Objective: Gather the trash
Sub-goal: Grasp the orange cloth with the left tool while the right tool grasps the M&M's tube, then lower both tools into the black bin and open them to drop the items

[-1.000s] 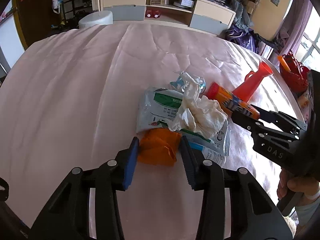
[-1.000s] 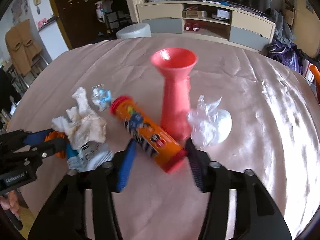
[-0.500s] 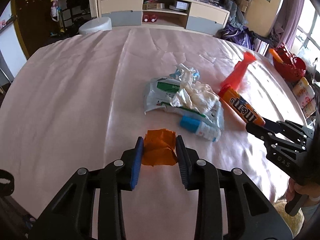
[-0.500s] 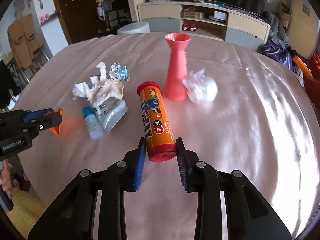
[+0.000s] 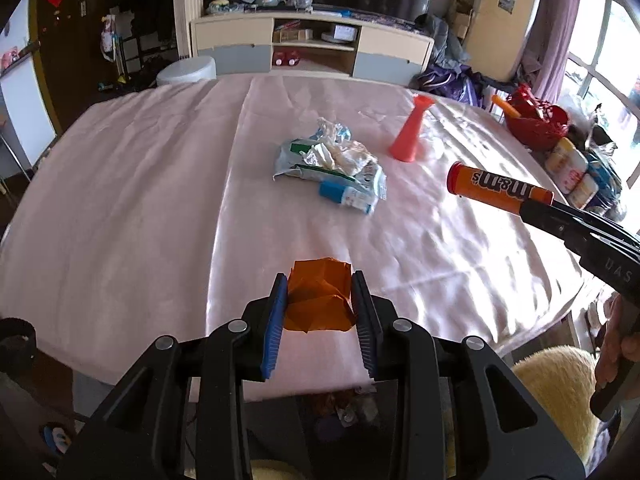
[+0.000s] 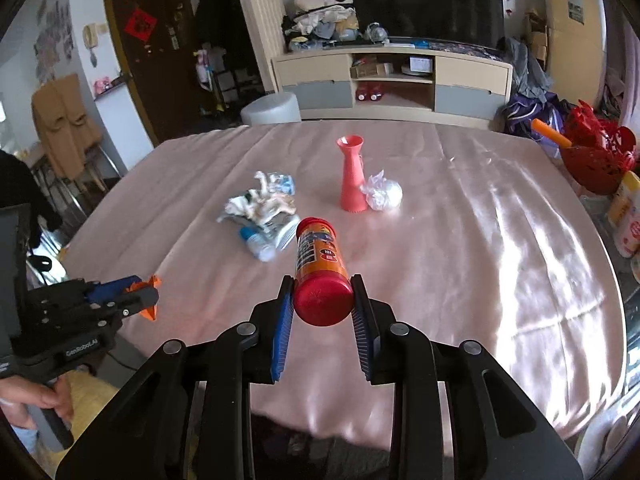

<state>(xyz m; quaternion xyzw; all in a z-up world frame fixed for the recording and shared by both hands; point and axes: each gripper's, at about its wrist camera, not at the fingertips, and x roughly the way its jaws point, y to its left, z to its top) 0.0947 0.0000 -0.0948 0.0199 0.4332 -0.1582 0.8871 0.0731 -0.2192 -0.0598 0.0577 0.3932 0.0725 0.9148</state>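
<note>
While the left gripper (image 5: 319, 304) is closed on an orange crumpled wrapper (image 5: 319, 300) above the near edge of the tabletop (image 5: 132, 208), the right gripper (image 6: 322, 307) clamps the red cap end of an orange candy tube (image 6: 319, 258). Left of the red vase (image 6: 352, 174) lies a pile of tissue and packets (image 6: 262, 210); a white plastic ball (image 6: 382, 196) touches the vase's right side.
</note>
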